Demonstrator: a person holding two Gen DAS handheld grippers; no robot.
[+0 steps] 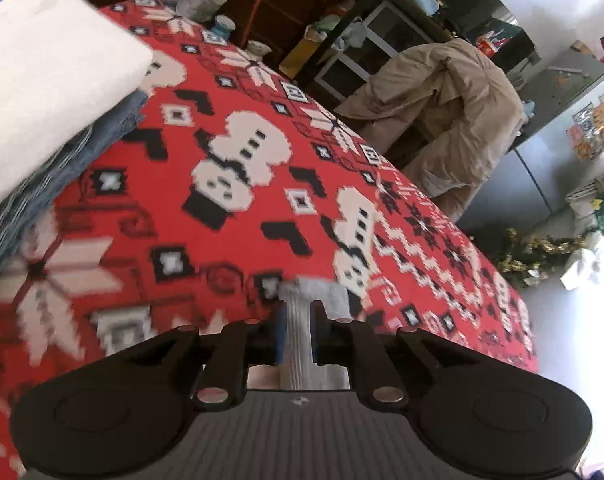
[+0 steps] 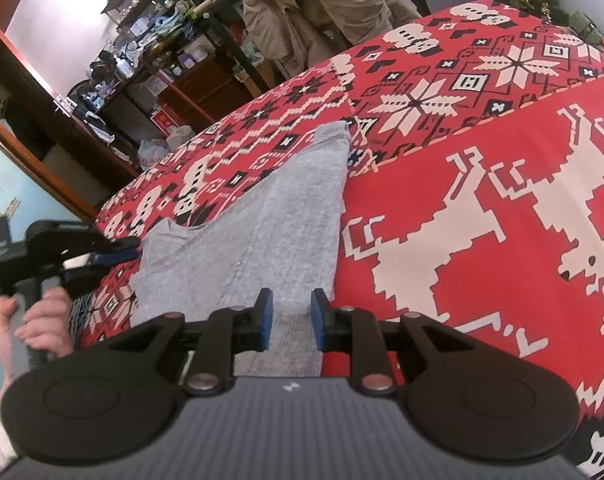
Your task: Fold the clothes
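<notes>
Grey garment (image 2: 270,216) part-folded on the red patterned cloth (image 2: 481,208)

Left gripper (image 1: 296,332) narrowly pinches its edge; right gripper (image 2: 290,312) stands apart over it; folded stack (image 1: 42,92) waits, folds remain

Left gripper (image 1: 296,334): fingers nearly together, closed on grey cloth (image 1: 302,344). Right gripper (image 2: 290,316): fingers apart, angled downward, pads clear of the fabric. A hand (image 2: 38,320) grasps the left handle.

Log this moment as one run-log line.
task: fold clothes | left tongs: gripping grey garment | right tongs: open over it | surface: red blanket
</notes>
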